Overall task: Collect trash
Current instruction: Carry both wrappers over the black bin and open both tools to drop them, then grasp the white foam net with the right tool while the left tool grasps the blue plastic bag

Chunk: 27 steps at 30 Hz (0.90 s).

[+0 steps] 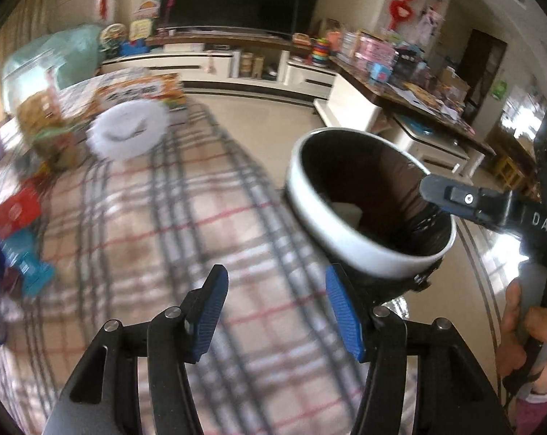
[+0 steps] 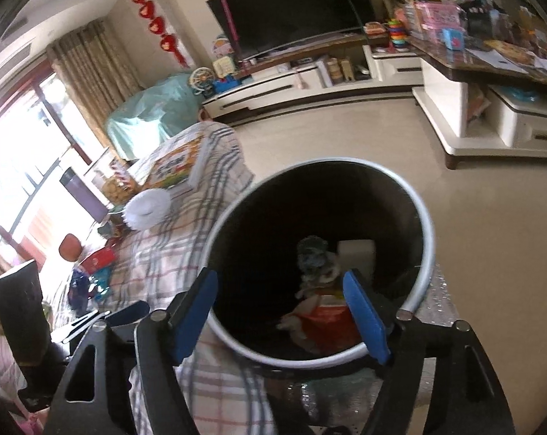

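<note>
A round bin [image 2: 414,290] with a white rim and black liner stands at the edge of the plaid-covered table [image 1: 136,217]. Inside lie a red-orange wrapper [image 2: 328,322], a crumpled grey-blue wrapper [image 2: 311,253] and a white box [image 2: 356,253]. My right gripper [image 2: 280,282] hangs open over the bin's mouth, with nothing pressed between its blue pads. In the left wrist view one of its fingers [image 1: 451,195] reaches over the bin's rim [image 1: 331,224]. My left gripper [image 1: 276,275] is open above bare tablecloth, just left of the bin. A red packet [image 1: 16,210] and blue packets [image 1: 27,264] lie at the table's left.
A white frilly round object [image 1: 128,130] and a colourful box [image 1: 143,90] sit at the table's far end, beside snack jars. A hand [image 1: 527,330] grips the right gripper's handle. Beyond the table are tiled floor [image 2: 346,134], a TV cabinet and a cluttered side table [image 2: 491,54].
</note>
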{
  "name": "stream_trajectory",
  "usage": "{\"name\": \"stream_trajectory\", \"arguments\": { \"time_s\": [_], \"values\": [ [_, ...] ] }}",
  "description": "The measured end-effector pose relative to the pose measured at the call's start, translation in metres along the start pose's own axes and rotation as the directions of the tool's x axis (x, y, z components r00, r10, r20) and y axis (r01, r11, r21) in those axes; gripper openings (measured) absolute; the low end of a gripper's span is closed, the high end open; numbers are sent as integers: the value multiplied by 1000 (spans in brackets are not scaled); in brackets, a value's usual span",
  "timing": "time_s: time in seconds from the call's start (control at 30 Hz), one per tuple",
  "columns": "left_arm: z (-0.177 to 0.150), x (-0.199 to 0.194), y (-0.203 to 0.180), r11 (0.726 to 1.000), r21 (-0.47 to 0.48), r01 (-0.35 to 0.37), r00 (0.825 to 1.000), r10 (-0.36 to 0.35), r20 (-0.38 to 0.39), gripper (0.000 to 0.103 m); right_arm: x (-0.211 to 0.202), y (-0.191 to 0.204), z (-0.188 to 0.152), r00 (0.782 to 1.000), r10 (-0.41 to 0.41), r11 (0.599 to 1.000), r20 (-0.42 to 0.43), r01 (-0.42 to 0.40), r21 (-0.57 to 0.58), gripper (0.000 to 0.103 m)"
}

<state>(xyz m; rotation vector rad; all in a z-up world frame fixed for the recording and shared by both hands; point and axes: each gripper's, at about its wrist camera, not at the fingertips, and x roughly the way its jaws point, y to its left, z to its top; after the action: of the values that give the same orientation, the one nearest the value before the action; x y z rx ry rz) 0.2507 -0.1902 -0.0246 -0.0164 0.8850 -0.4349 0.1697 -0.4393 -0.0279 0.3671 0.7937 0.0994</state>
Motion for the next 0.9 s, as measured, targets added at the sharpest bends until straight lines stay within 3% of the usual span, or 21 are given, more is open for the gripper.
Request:
{"name": "stream_trajectory", "arguments": {
  "time_s": [0.47,0.9],
  "values": [
    [-60,-75,55,985,-133,-111,992,117,41,56,34,95,-19,993,104,982,-63,-113,-149,82],
    [-101,-119,102,942,-283,-180,980,196,30,57,74,149,-36,983,130,963,-131,-157,-219,86]
  ]
}}
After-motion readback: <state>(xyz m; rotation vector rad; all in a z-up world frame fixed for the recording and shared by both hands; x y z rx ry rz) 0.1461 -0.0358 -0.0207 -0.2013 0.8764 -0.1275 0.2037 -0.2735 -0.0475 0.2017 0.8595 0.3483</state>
